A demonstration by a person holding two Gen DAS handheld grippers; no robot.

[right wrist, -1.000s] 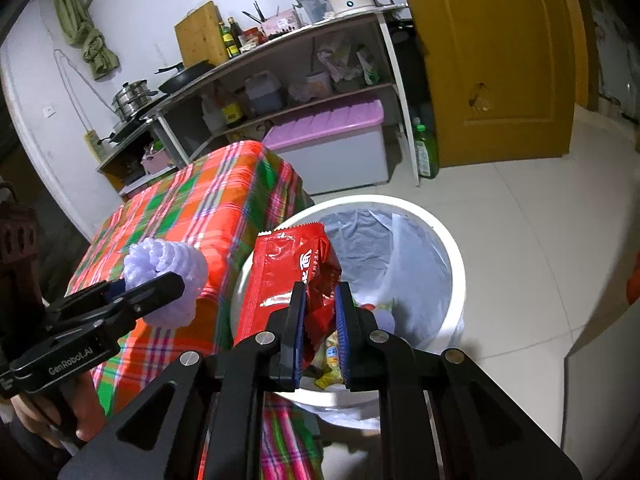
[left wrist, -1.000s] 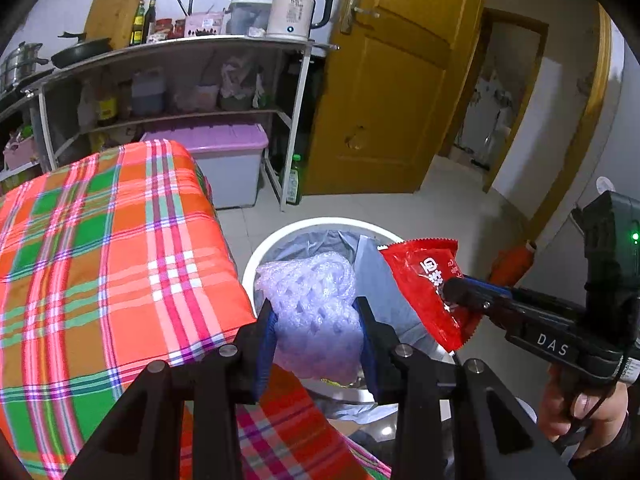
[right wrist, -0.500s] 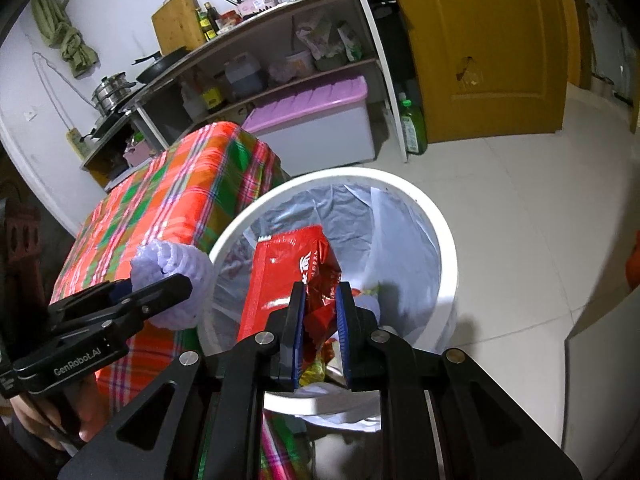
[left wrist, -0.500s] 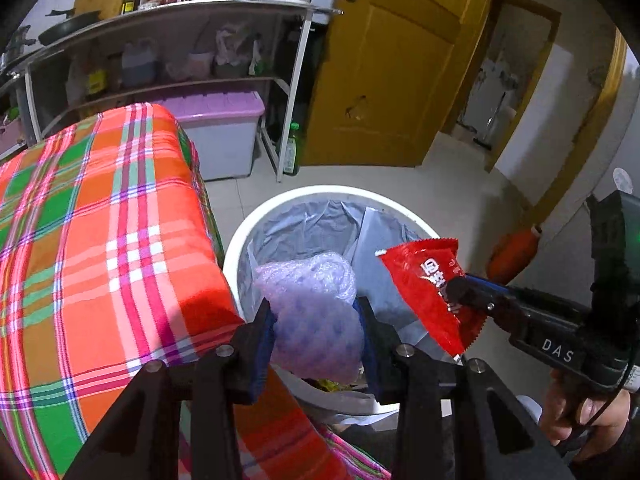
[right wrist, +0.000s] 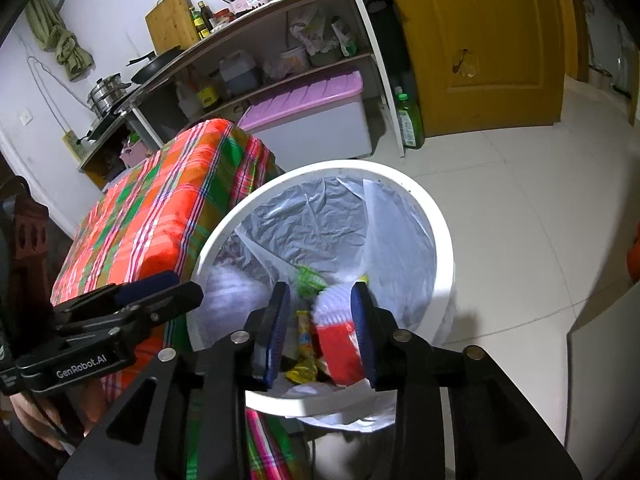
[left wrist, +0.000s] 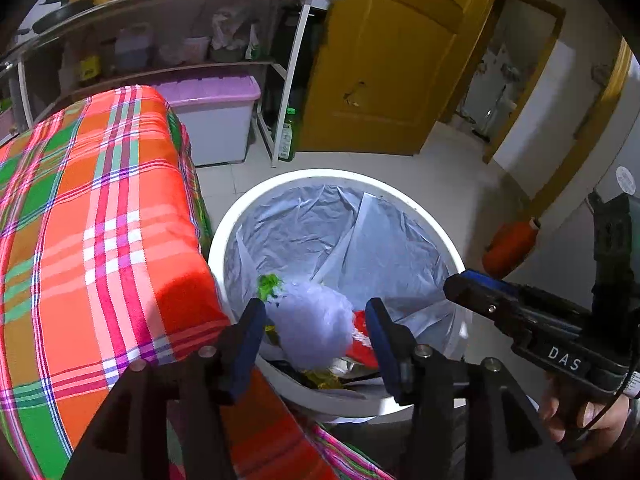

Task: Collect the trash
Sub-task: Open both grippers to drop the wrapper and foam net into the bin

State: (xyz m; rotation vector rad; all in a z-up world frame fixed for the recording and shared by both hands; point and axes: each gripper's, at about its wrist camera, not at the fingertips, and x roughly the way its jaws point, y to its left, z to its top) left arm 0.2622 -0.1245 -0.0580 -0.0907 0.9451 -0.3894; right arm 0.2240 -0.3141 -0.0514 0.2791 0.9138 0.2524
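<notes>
**Q:** So what's in front of you, biggest stuff first?

**Me:** Biggest is the table (left wrist: 100, 240), draped in a soft woven plaid cloth, orange with green, pink and white stripes. It folds over the edge right beside the bin. The white trash bin (left wrist: 420, 216) is round, smooth hard plastic, lined with a thin crinkly grey bag (left wrist: 320, 232) that's all creases. It sits on pale glossy floor tiles, just in front of my fingers.

**Q:** And the trash itself?

**Me:** Both bits are down inside the bin. The foam net (left wrist: 316, 328) is a pale lilac puffy lump, a bit motion-blurred. The red snack wrapper (right wrist: 340, 352) is shiny, crumpled film with white print, lying right next to it. There's also a yellow wrapper (right wrist: 304, 340) and something leafy green (right wrist: 310, 278) in there.

**Q:** Your grippers?

**Me:** My left gripper (left wrist: 316, 336) has just been opening. Its blue-padded jaws stand wide, with the foam seen between them but lower down, not pinched. My right gripper (right wrist: 320, 328) has also just been opening, jaws apart by a medium gap, and the red wrapper shows in the gap below, pads off it. So neither one is holding anything.
</notes>
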